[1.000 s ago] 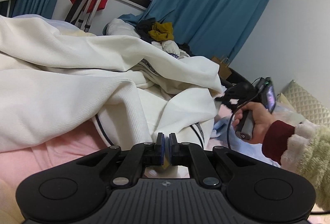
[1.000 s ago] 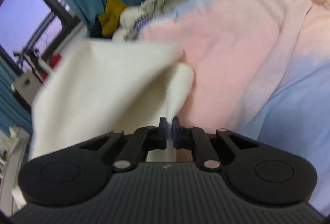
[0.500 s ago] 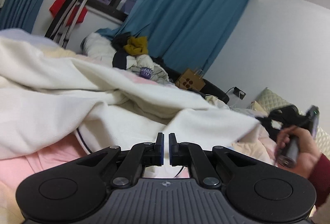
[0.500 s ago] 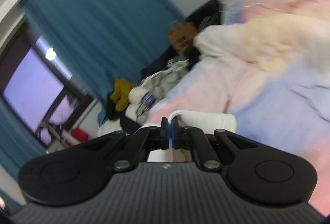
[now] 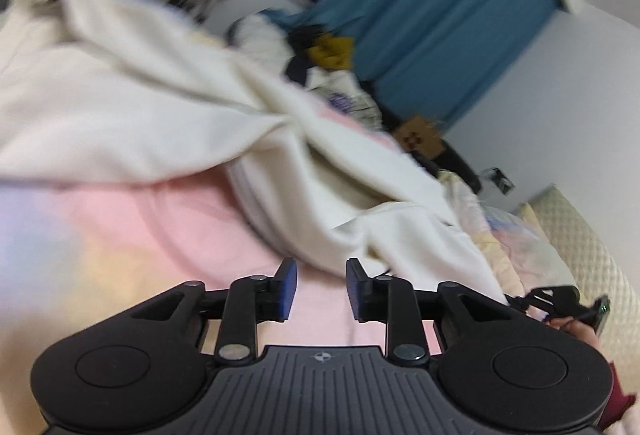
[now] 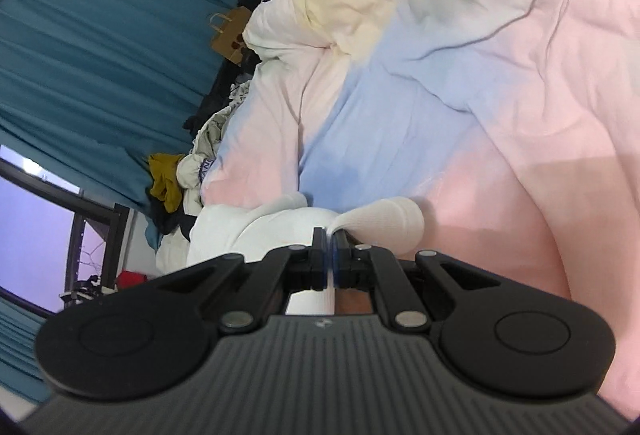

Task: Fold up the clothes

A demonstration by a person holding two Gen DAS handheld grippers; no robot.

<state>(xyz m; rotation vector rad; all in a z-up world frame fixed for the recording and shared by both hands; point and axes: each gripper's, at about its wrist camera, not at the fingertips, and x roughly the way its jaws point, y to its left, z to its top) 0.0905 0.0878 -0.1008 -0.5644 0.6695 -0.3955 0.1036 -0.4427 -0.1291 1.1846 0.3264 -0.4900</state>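
Left gripper (image 5: pixel 320 289) just opened off cream garment (image 5: pixel 168 115), right gripper (image 6: pixel 330 255) clamping it

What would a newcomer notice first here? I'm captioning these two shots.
The big cream garment sprawled over the pink and blue pastel bedding. The right gripper pinches a cream fold, while the left gripper has just been opening, nothing between its jaws. Behind hang teal curtains.
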